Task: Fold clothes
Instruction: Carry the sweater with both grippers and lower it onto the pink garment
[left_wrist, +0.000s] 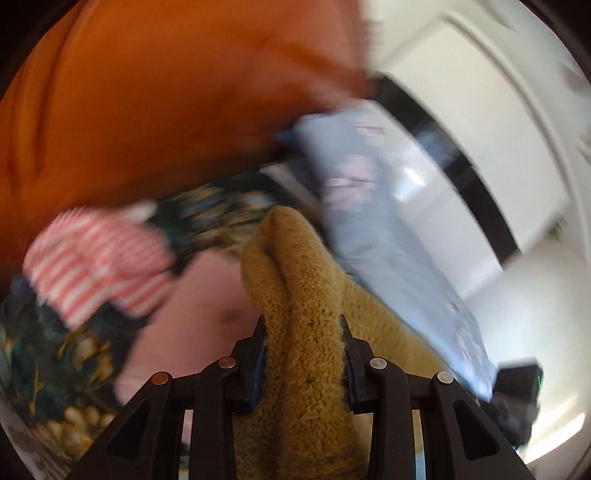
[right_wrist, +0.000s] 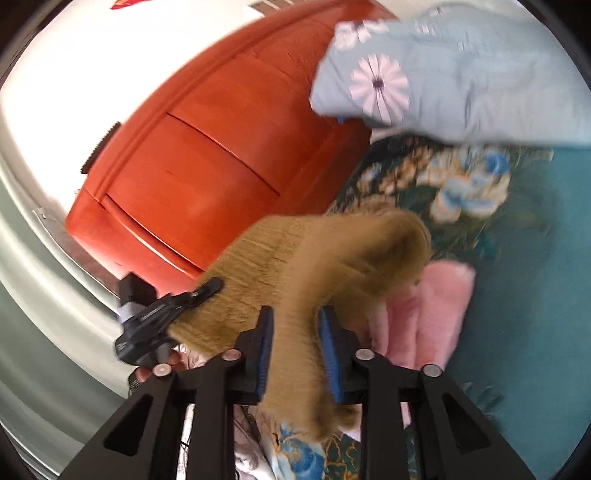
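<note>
The left claw (left_wrist: 301, 347) is clamped on a thick bunch of a mustard fleece garment (left_wrist: 291, 295), the fuzzy cloth squeezed between its two blue-lined pads and rising ahead of them in a rounded fold. It points forward and somewhat downward over a bed strewn with clothes. The right claw (right_wrist: 295, 343) grips another part of the same mustard garment (right_wrist: 325, 258), which passes between its pads and hangs below them. From the right wrist view the left claw (right_wrist: 207, 290) appears to the left, pinching the far edge of the fleece, with fingertips (right_wrist: 142, 374) of the person's hand just below it.

Around them lie a pink fleece piece (right_wrist: 424, 317), a red-and-white striped top (left_wrist: 99, 266), a pale blue flowered cloth (right_wrist: 443, 81) and a dark floral bedspread (right_wrist: 461, 192). An orange wooden cabinet (right_wrist: 207, 158) stands beyond the bed.
</note>
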